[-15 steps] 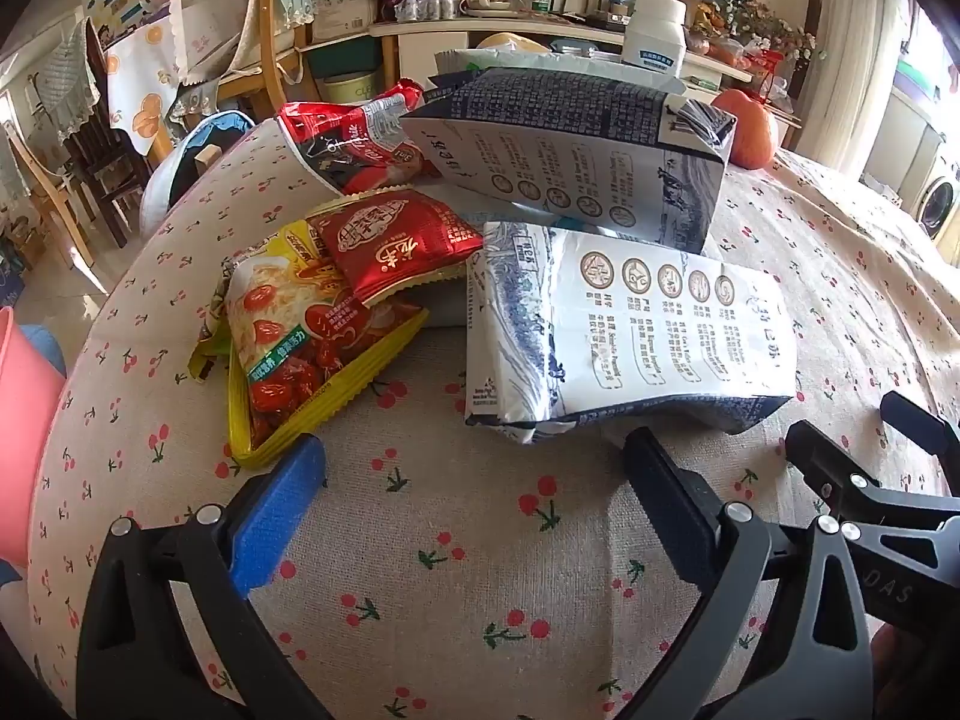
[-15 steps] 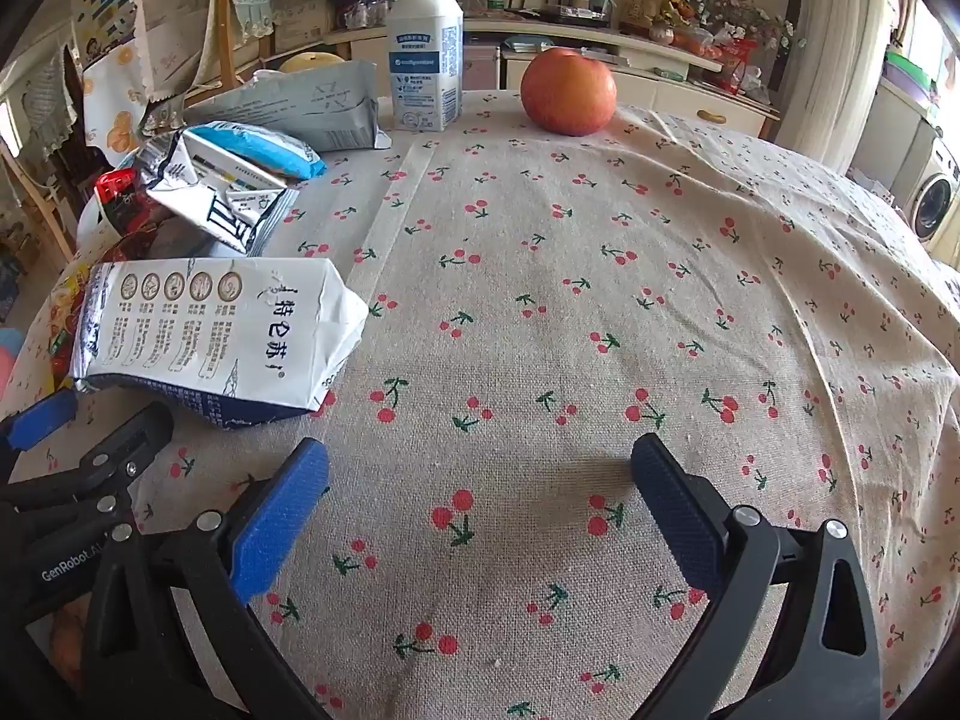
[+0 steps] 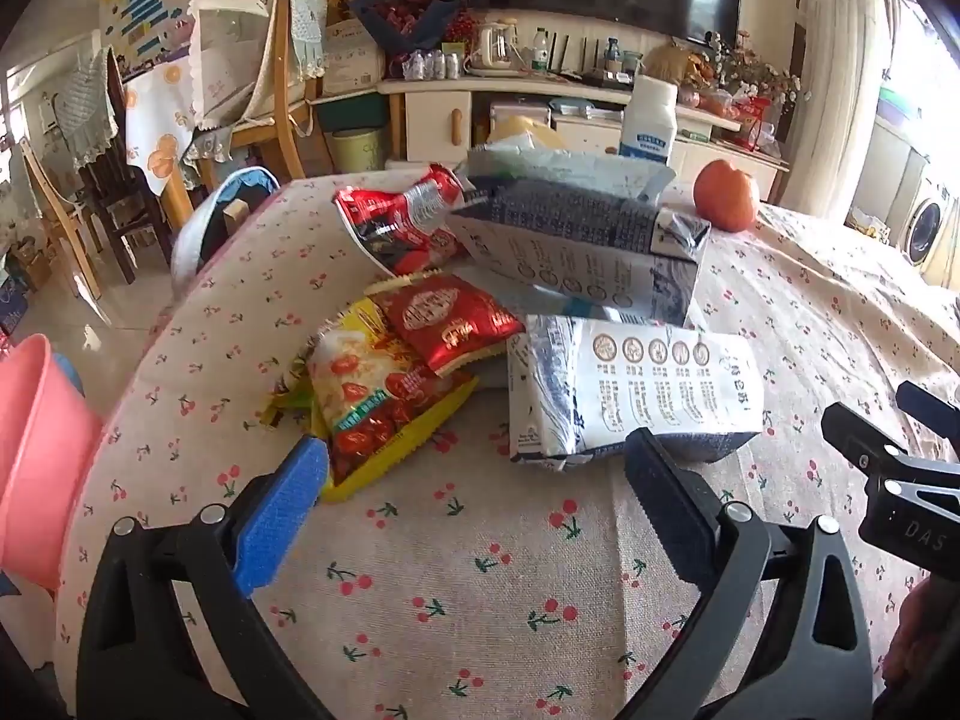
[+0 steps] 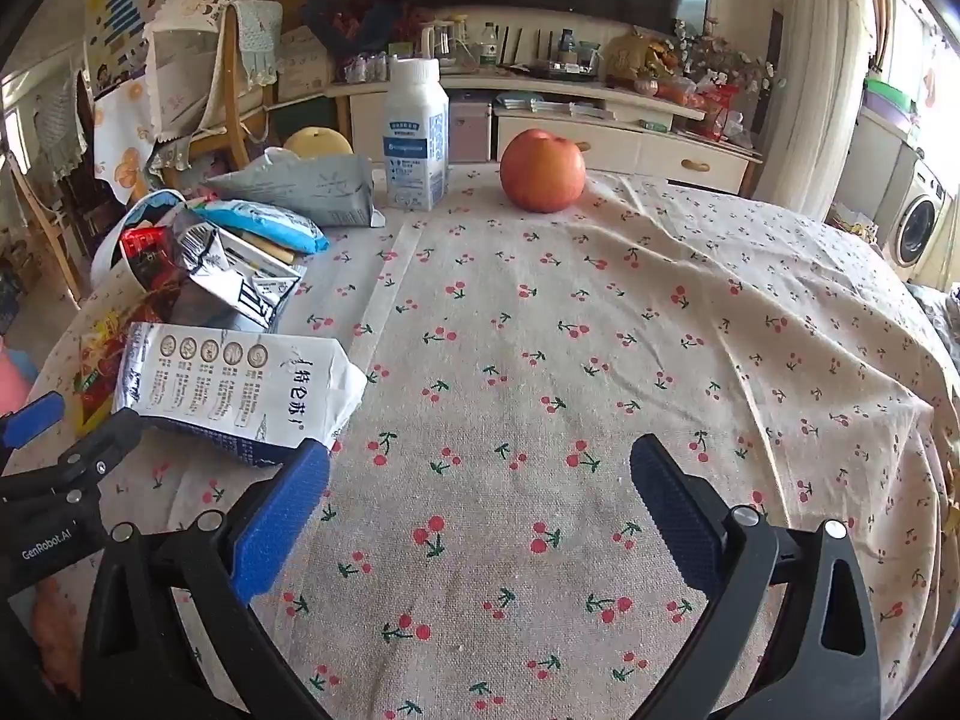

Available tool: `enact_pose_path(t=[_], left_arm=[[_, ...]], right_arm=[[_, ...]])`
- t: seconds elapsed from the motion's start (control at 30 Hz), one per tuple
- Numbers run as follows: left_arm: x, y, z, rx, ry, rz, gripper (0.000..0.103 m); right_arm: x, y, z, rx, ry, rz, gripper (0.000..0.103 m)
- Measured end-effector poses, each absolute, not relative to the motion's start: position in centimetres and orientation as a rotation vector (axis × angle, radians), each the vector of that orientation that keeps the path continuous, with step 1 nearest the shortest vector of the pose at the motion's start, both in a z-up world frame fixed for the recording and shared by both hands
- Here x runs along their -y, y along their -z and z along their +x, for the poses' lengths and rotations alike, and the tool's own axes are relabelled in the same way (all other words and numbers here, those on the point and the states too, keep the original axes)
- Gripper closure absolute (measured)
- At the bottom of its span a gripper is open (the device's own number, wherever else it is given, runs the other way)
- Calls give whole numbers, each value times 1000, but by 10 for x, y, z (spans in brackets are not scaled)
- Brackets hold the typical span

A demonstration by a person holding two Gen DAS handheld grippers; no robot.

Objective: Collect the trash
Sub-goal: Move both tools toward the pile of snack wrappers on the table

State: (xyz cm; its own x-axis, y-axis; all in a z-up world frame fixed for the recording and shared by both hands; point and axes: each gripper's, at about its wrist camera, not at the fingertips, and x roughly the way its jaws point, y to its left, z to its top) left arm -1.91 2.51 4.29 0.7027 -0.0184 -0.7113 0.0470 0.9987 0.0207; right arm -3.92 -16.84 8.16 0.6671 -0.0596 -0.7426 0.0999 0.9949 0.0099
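Observation:
A heap of trash lies on the cherry-print tablecloth (image 3: 468, 588). Nearest is a crushed white-and-blue milk carton (image 3: 636, 384) (image 4: 240, 384), with a second flattened carton (image 3: 576, 246) behind it. Left of them lie a yellow date snack bag (image 3: 378, 408), a red wrapper (image 3: 450, 318) and a torn red bag (image 3: 396, 222). My left gripper (image 3: 474, 462) stands open just short of the near carton and the yellow bag, with nothing between its fingers. My right gripper (image 4: 480, 462) is open over bare cloth, its left finger (image 4: 282, 516) beside the carton's corner.
A white milk bottle (image 4: 416, 132), an apple (image 4: 543, 171), a grey bag (image 4: 300, 186) and a blue packet (image 4: 258, 222) sit at the table's far side. A pink bucket (image 3: 36, 456) stands off the left edge. Chairs and a cabinet fill the background.
In both views the trash sits lower in frame and a little nearer, and more of the room shows above. Both grippers stay open.

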Motion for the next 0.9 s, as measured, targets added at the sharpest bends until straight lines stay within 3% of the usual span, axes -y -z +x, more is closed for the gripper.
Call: enact_pose_path(t=[0.33,0.9], left_arm=[[-45,-89,-45,-642,-32,47,4],[-67,-116,-92,-544,-102,-18,4]], right_arm=[[167,-133,-85,-604,121,56,4],[124,-170,-141,-449,121,-51,4]])
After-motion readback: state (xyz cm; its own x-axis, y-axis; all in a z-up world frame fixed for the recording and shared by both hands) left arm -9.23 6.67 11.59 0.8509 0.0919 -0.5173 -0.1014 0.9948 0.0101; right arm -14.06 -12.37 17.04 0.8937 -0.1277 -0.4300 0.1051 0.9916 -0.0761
